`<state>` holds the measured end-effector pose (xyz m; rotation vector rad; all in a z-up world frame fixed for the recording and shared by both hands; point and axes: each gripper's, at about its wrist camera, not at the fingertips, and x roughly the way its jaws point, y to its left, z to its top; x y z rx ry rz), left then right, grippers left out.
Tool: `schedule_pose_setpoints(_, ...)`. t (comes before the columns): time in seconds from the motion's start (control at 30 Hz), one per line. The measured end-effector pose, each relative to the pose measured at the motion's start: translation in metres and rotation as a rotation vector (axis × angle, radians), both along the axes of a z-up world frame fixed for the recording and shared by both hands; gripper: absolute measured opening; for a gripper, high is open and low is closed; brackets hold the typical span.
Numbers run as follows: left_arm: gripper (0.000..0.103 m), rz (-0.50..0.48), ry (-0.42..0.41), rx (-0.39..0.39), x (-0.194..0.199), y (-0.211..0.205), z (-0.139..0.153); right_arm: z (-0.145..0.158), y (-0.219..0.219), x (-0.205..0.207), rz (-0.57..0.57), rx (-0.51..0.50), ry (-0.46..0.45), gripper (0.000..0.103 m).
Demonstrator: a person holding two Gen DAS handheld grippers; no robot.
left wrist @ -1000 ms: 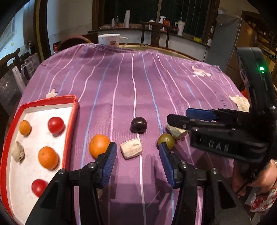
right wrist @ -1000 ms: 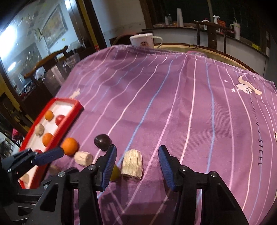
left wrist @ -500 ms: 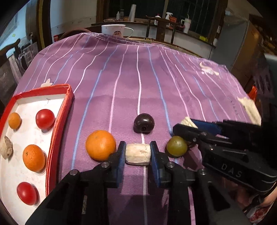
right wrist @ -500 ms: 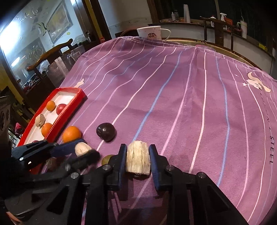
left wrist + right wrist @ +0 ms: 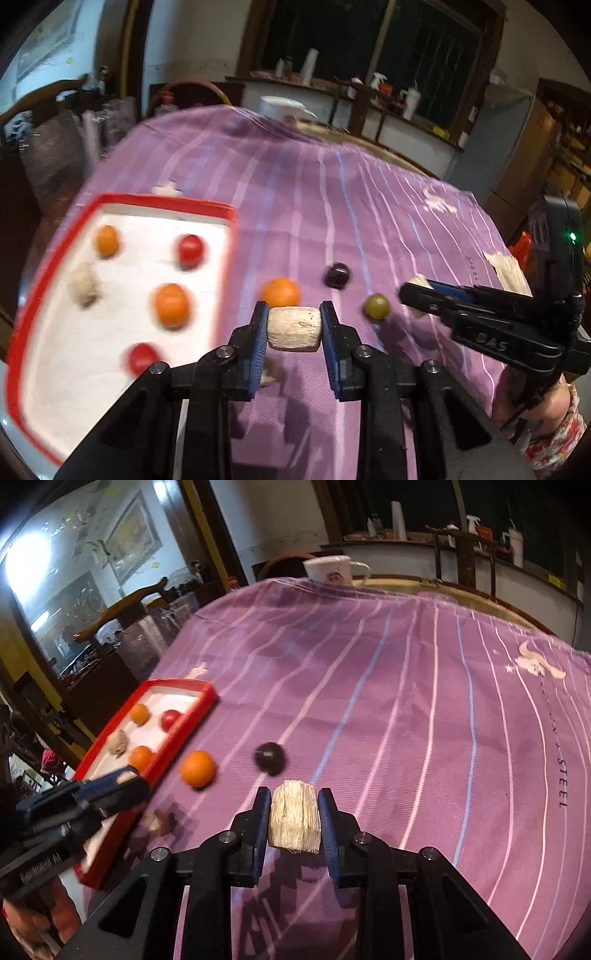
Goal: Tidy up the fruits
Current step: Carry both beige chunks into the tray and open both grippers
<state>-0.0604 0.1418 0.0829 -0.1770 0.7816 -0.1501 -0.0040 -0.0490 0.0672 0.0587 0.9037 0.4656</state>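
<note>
Ahead-left of our left tool [image 5: 294, 326], which is pinching a pale chunk [image 5: 294, 328] crosswise, we are seeing the red tray [image 5: 218, 284]; our right tool [image 5: 293, 821], farther off, is gripping another chunk [image 5: 294, 821].

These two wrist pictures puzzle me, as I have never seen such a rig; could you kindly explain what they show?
No robot here: a person holds a hand-operated clamp in each hand, with a fisheye camera looking along its two fingers. One picture comes from the left gripper, the other from the right gripper. Each is shut on a pale fibrous chunk: the left chunk and the right chunk. On the purple striped cloth lie an orange, a dark fruit and a green fruit. The red-rimmed tray already holds several fruits.
</note>
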Motion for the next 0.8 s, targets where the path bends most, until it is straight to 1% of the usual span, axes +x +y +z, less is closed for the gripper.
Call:
schedule_pose_setpoints(0.07,0.027,0.039,-0.010,0.019,-0.009,0.022,0.006,0.011,0.010,-0.010,0.019,0.007,-0.018,0.028)
schedule_pose_setpoints(0.17,0.027,0.142,0.000,0.089,-0.020,0.064,0.008,0.024,0.031,-0.023,0.062,0.023,-0.034,0.028)
schedule_pose_setpoints(0.27,0.027,0.232,0.037,0.092,-0.025,0.105,0.002,0.031,0.061,-0.033,0.119,0.043,-0.032,0.028)
schedule_pose_setpoints(0.37,0.027,0.289,0.067,0.092,-0.026,0.134,-0.009,0.030,0.098,-0.039,0.183,0.055,-0.012,0.028)
schedule_pose_setpoints(0.47,0.027,0.309,0.105,0.071,-0.021,0.155,-0.022,0.022,0.140,-0.047,0.245,0.045,0.009,0.028)
schedule_pose_setpoints(0.63,0.027,0.317,0.156,0.043,-0.005,0.170,-0.033,0.001,0.199,-0.055,0.331,0.008,0.044,0.029)
schedule_pose_setpoints(0.8,0.027,0.325,0.186,0.035,0.003,0.174,-0.042,-0.022,0.229,-0.056,0.360,-0.010,0.084,0.029)
